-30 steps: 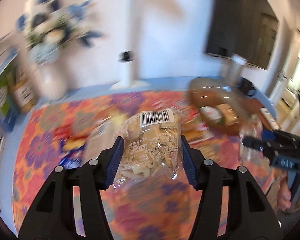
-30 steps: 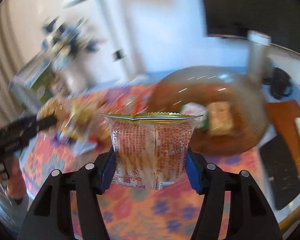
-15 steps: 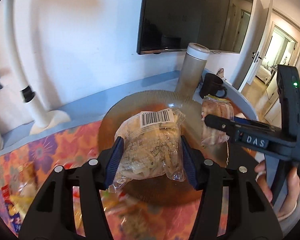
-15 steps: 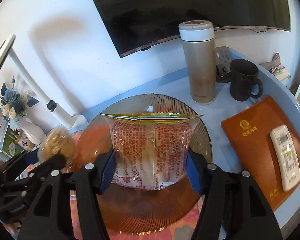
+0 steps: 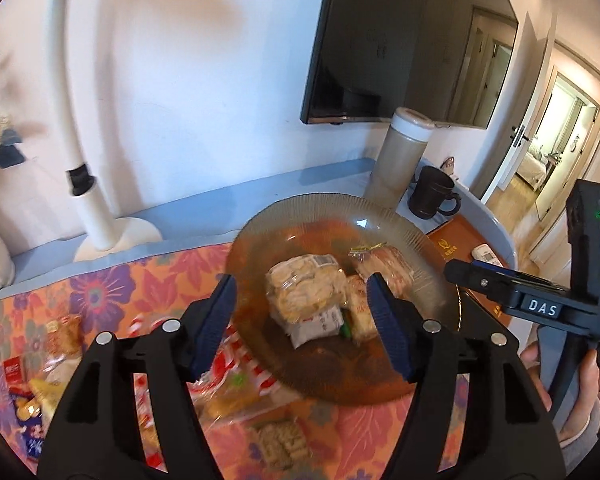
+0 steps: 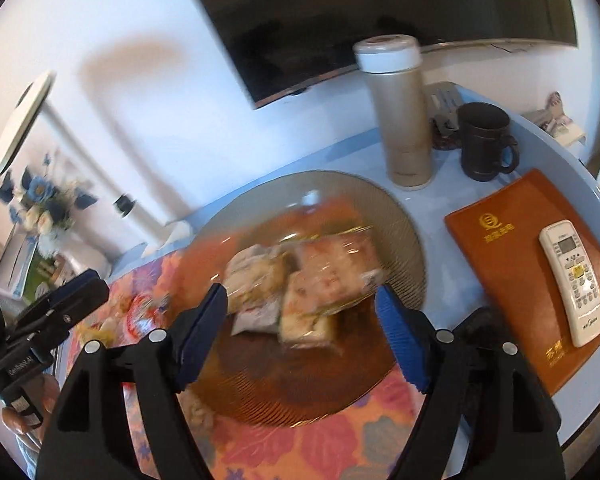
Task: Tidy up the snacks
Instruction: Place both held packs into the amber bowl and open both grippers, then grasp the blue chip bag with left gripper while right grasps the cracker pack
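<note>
White wall, dark television, pale-blue table [image 6: 452, 208] half under a flowered cloth [image 5: 112, 292]. On the amber glass plate [image 5: 396, 224]: a crinkly biscuit bag [image 5: 306, 294] and red-printed packets [image 6: 332, 268], probably light, slippery and crushable, best pinched across the sides. Left claw [image 5: 302, 312] and right claw [image 6: 300, 328] spread wide, empty. More snacks [image 5: 56, 344] loose on the cloth. Flask [image 6: 400, 108], mug [image 6: 484, 140] and remote [image 6: 572, 280] close by the plate.

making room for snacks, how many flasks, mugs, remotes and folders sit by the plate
flask: 1
mug: 1
remote: 1
orange folder: 1
total: 4
</note>
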Demonstrator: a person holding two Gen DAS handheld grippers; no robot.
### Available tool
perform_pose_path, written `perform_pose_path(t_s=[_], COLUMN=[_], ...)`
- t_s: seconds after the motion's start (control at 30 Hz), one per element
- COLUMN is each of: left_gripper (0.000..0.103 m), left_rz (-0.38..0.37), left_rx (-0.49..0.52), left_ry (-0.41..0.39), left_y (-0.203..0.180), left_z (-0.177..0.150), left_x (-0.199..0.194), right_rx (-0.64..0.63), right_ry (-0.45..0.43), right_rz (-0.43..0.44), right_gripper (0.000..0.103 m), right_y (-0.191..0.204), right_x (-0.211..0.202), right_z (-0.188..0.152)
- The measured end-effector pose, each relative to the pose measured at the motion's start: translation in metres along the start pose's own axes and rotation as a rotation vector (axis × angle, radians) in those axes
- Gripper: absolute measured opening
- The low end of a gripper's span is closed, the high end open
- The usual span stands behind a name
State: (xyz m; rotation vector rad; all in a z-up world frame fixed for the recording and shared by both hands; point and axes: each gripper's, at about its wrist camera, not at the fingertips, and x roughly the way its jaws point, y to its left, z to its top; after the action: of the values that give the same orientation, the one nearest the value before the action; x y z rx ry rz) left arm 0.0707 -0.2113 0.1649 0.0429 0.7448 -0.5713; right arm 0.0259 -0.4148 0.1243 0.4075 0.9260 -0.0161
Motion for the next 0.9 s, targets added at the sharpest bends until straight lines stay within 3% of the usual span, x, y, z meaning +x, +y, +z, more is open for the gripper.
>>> perform_pose_path(t_s=[0.23,0.53,0.73,0.9], left_gripper=[0.068,0.075,0.076,0.077], left_rz=[0.041,0.206,0.27,0.291], left_rx=[-0.045,-0.157,-0.257,-0.352], left_ry=[-0.08,-0.159,-0.115,-0.037], left_y=[0.039,0.134,0.196,0.241], left_z=[-0.026,-0.081,-0.124,-0.159], left_x=[-0.079,-0.172,-0.187,-0.167], right_rx=[-0.126,-0.29,-0.345,-0.322], right_ry=[0.013,0.065,0.125,0.194], right_rz=[0.06,0.123,0.126,0.112], right_gripper=[0.076,0.076,0.076,0.075], right_y=[0.061,0.133,0.155,0.152], right_x=[-0.018,-0.014,0.004,0.031], right_z=[-0.029,-0.073,-0.105,-0.132])
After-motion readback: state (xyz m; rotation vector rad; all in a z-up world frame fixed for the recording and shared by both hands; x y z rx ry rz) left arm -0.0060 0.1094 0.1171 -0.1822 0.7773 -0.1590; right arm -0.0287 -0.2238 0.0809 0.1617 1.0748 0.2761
